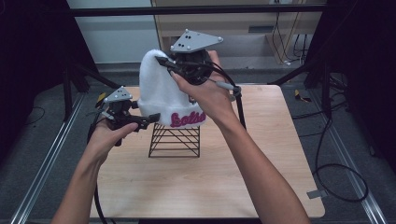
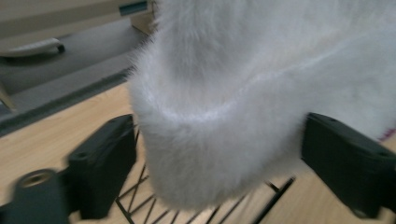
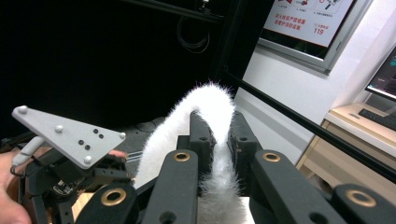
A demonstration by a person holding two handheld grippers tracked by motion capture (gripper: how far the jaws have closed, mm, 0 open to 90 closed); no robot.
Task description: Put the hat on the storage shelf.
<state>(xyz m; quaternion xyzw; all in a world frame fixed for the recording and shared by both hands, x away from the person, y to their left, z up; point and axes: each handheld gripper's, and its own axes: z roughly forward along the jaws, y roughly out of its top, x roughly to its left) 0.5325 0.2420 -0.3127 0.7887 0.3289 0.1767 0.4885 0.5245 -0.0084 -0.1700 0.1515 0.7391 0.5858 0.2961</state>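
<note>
High view: white hat (image 1: 159, 91) sits over a black wire rack (image 1: 175, 140) mid-surface (image 1: 210, 186), pink lettering on the cuff facing the person. Right tongs (image 1: 161, 59) pinch the hat's top; right gripper view shows the jaws pressed together on a fold of fur (image 3: 215, 140). Left tongs (image 1: 148, 119) sit at the cuff's left edge. Left gripper view: jaws spread either side of the cuff (image 2: 219, 154), pads not pressing it. No earlier frame, so nothing on motion.
</note>
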